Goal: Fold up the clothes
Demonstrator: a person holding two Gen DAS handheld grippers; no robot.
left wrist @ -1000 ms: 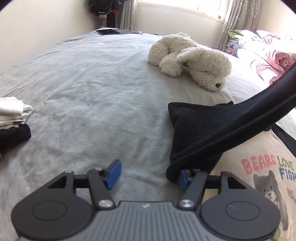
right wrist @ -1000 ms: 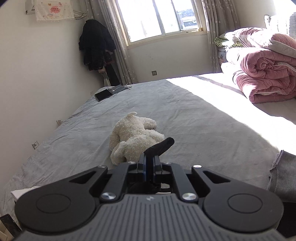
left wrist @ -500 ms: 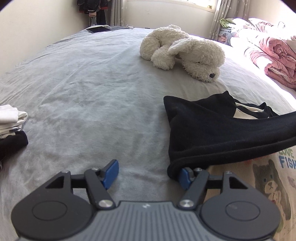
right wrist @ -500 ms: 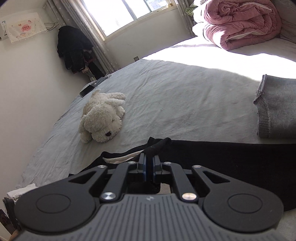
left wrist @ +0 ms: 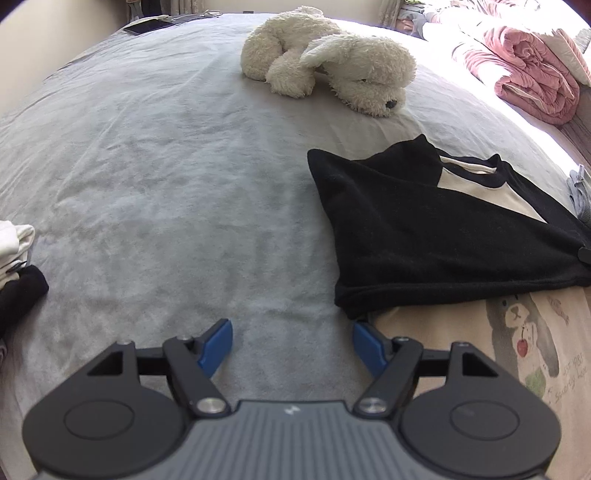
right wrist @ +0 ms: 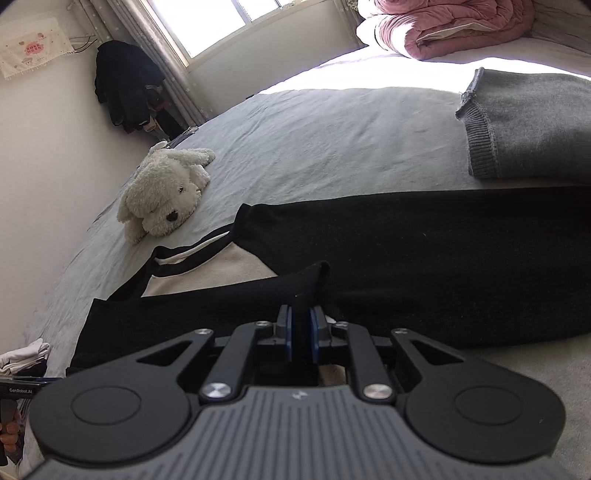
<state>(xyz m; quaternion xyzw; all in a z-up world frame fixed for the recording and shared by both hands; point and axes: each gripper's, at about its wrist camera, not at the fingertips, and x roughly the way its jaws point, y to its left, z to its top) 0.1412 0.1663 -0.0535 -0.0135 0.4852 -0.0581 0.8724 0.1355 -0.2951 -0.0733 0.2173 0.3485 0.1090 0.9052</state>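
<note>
Left gripper (left wrist: 291,345) low over grey bed (left wrist: 166,184), jaws wide, nothing between the blue pads (left wrist: 216,345); right pad sits just beside the folded corner of the black sleeve (left wrist: 424,236), can't tell if touching. Right gripper (right wrist: 300,338) has jaws narrow, pinching a bunched end of black sleeve fabric (right wrist: 314,277) that sticks up past the pads. Shirt (left wrist: 524,332) lies flat on the bed at the right of the left view: cream body with a bear print, black sleeves, black-trimmed collar (right wrist: 192,254). One sleeve is folded across the chest; the other black sleeve (right wrist: 461,266) stretches out to the right in the right view. White plush dog (left wrist: 328,61) lies beyond the shirt, apart from it. Grey knit garment (right wrist: 524,125) lies folded near the far sleeve. Pink quilt (right wrist: 454,26) rolled at the far end by the window. Small pile of white and black clothes (left wrist: 14,258) at the left edge of the bed.
</note>
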